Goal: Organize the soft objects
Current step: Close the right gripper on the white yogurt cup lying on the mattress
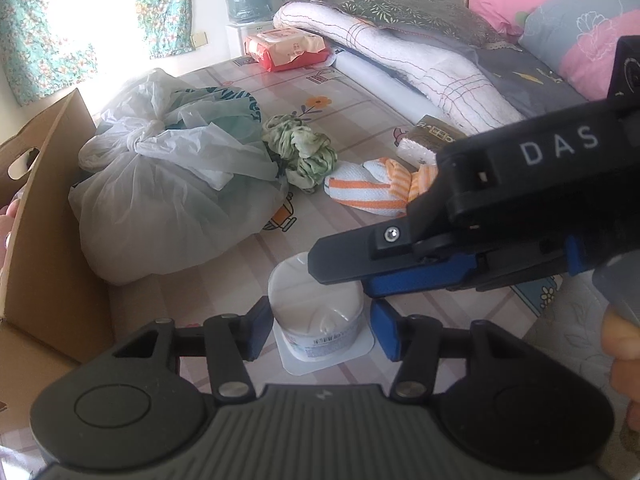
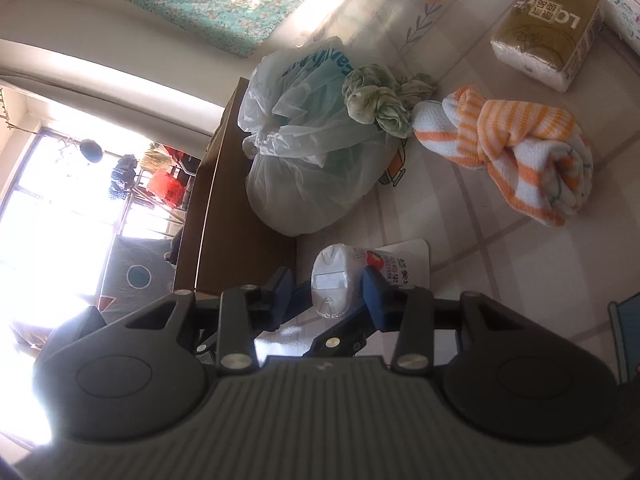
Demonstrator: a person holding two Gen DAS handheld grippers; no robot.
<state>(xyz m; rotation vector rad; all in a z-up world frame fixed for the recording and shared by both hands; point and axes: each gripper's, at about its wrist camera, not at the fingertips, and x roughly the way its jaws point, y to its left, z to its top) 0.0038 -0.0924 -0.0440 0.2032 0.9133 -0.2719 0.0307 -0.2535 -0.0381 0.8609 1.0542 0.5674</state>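
While both pairs of fingers [image 1: 316,330] [image 2: 326,290] straddle the wrapped tissue roll [image 1: 316,304] beside the box [image 1: 44,232], unpinched, we judge it light, squashy; grip mid-body.

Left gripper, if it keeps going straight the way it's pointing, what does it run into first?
Most likely the white wrapped roll, which already sits between the left gripper fingers. The right gripper reaches over the roll's far top edge, so that comes next. Depth is hard to judge in the fisheye view.
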